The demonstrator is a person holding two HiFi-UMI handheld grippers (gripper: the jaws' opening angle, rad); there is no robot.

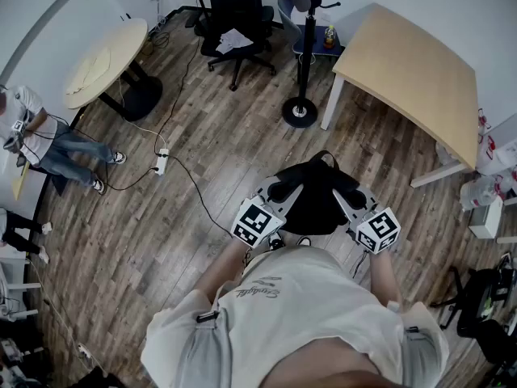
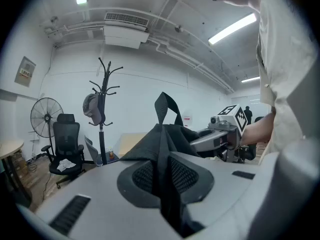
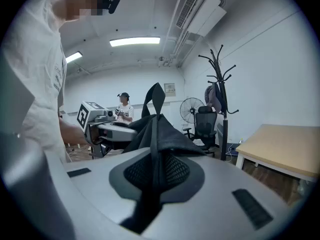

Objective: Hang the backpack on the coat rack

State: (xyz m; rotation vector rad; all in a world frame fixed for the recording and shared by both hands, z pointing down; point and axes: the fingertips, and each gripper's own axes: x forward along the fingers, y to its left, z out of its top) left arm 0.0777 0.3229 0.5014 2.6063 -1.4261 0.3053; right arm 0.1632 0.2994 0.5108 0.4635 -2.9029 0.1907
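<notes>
Left gripper view looks straight down the left claw (image 2: 161, 176). Its jaws are pinched almost together on a fold of the black backpack (image 2: 167, 134), with the cloth squeezed between the two dark pads (image 2: 137, 176). The right claw (image 3: 156, 171) is in the same state: its jaws are nearly closed, with only the thickness of the fabric between them, and they grip the bag's other side. The bag's top loop (image 2: 165, 106) stands upright between the two claws.

From the head view, the backpack is up in the air in front of the person's chest. It is held between both claws, above the wood floor (image 1: 202, 136).

The coat rack (image 1: 300, 107) stands ahead of it and well apart, with its round base on the floor. A strip of floorboards runs from the bag to that base. A grey thing (image 2: 92, 109) hangs on the rack's left side, and the top prongs curve out above it.

The edges to mind:
- The desk (image 1: 420, 71) has a corner and a white leg just beside the rack's base on the right.
- A chair (image 1: 234, 18) sits behind the rack to the left.
- A bottle (image 1: 329, 36) stands on a low blue stand close behind the pole.
- On the left, a cable with a power strip (image 1: 161, 162) trails across the floor.
- Beyond that is a round desk (image 1: 105, 55), and a seated person (image 1: 56, 140) at the room's edge.
</notes>
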